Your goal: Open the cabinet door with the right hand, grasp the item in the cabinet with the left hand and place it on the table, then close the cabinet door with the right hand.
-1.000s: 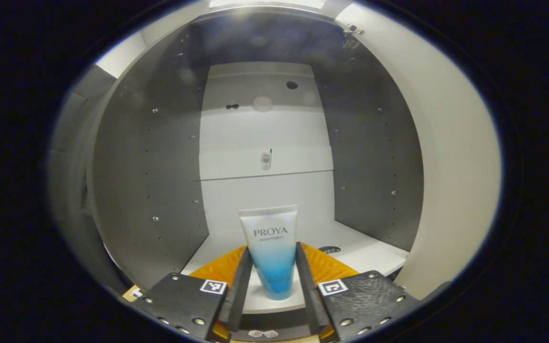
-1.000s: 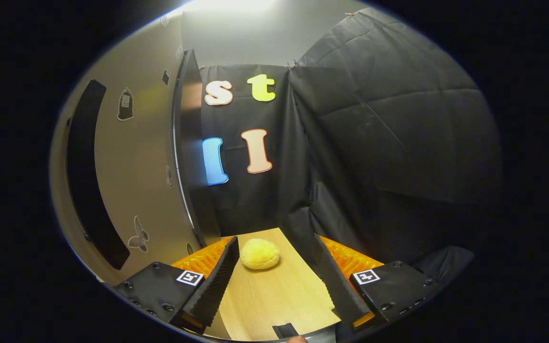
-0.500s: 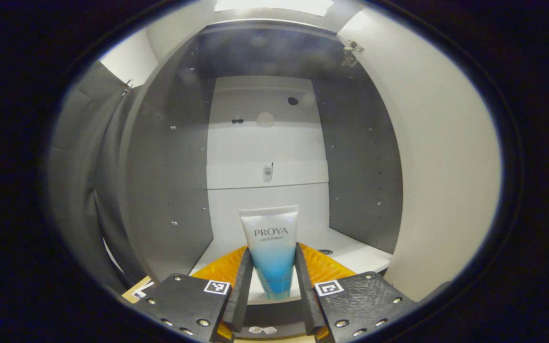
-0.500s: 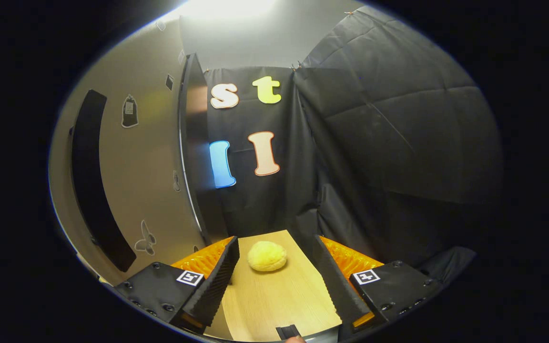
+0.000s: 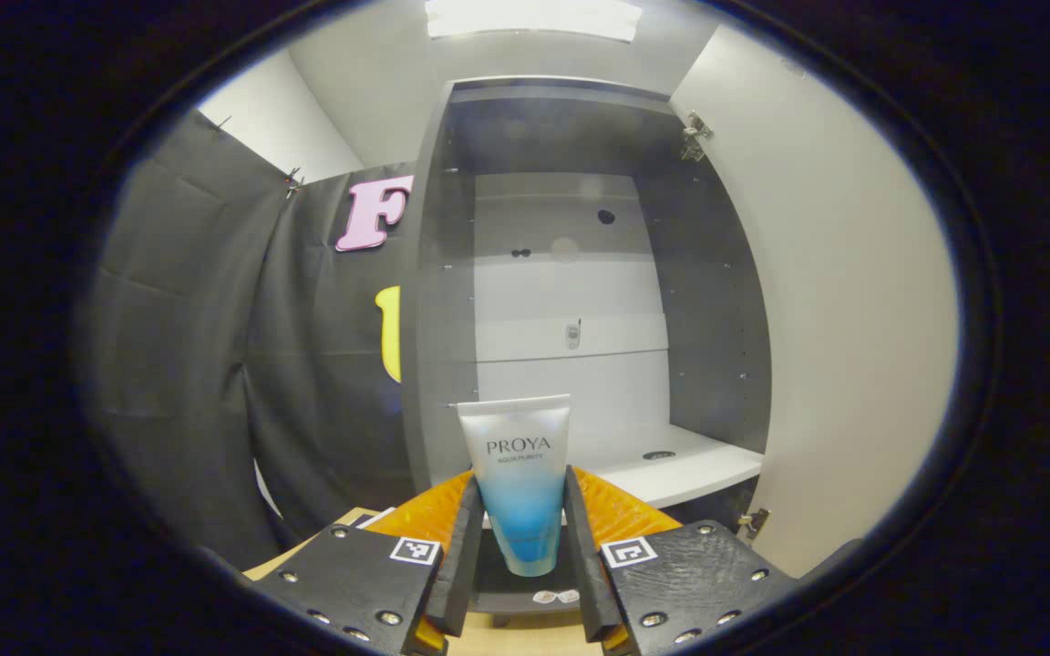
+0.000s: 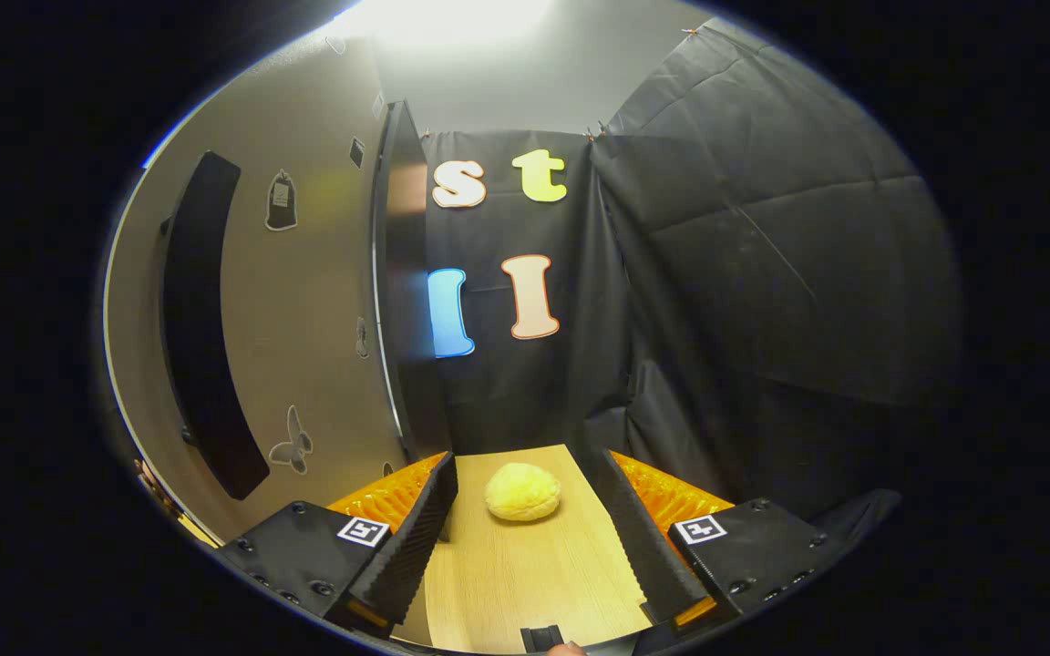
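Pinching the upright tube (image 5: pixel 520 483) between both fingers, the left gripper (image 5: pixel 519 556) is holding it before the open cabinet (image 5: pixel 580 301). In the right gripper view, the right gripper (image 6: pixel 525 538) is hanging spread over the table (image 6: pixel 525 574), beside the cabinet door (image 6: pixel 306 301).

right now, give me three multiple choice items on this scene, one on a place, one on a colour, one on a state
1. Where is the tube?
A. lying on the cabinet shelf
B. upright between the left gripper's fingers
C. on the table beside the bun

2. What colour is the lower part of the tube?
A. blue
B. red
C. green

3. What state is the cabinet door in?
A. shut
B. open
C. off its hinges

Answers:
1 B: the left gripper has both fingers pressed on the tube's sides, in front of the white shelf.
2 A: the tube fades from white at the top to blue below.
3 B: the cabinet's inside shows in the left gripper view, with the door swung aside on its hinge.
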The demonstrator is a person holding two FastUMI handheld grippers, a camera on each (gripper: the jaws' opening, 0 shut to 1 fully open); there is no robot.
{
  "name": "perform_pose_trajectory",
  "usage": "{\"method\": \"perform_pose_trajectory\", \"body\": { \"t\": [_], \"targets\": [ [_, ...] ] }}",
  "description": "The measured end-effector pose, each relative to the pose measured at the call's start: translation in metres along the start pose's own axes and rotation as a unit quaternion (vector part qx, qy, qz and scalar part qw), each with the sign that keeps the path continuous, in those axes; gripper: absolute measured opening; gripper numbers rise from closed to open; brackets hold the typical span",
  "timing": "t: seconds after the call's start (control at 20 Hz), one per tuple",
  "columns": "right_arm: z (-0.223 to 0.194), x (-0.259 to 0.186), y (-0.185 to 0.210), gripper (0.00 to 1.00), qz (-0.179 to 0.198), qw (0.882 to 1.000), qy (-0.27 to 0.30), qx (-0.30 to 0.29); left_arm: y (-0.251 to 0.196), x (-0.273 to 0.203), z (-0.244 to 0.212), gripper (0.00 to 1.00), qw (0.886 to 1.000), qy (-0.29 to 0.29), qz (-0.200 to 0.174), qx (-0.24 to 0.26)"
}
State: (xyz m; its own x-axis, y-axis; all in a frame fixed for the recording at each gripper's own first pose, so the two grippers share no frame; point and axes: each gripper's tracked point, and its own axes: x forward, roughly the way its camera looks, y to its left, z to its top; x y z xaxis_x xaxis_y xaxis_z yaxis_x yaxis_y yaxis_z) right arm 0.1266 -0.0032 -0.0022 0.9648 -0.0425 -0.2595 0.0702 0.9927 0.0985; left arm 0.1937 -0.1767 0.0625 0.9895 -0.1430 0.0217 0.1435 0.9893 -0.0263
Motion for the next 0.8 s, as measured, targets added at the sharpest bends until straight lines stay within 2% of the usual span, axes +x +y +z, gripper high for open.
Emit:
{"method": "perform_pose_trajectory", "body": {
  "t": [0.05, 0.4, 0.8],
  "targets": [
    [-0.001, 0.0, 0.001, 0.98, 0.004, 1.0, -0.001, 0.0, 0.004, -0.004, -0.002, 0.49, 1.0, 0.002, 0.007, 0.0],
    [-0.012, -0.004, 0.0, 0.98, 0.029, 1.0, 0.004, -0.003, 0.024, -0.026, -0.03, 0.47, 0.999, 0.019, 0.038, 0.009],
    [-0.028, -0.007, -0.001, 0.98, 0.035, 0.999, 0.013, -0.013, 0.018, -0.054, -0.069, 0.47, 0.998, 0.054, 0.024, -0.006]
  ]
}}
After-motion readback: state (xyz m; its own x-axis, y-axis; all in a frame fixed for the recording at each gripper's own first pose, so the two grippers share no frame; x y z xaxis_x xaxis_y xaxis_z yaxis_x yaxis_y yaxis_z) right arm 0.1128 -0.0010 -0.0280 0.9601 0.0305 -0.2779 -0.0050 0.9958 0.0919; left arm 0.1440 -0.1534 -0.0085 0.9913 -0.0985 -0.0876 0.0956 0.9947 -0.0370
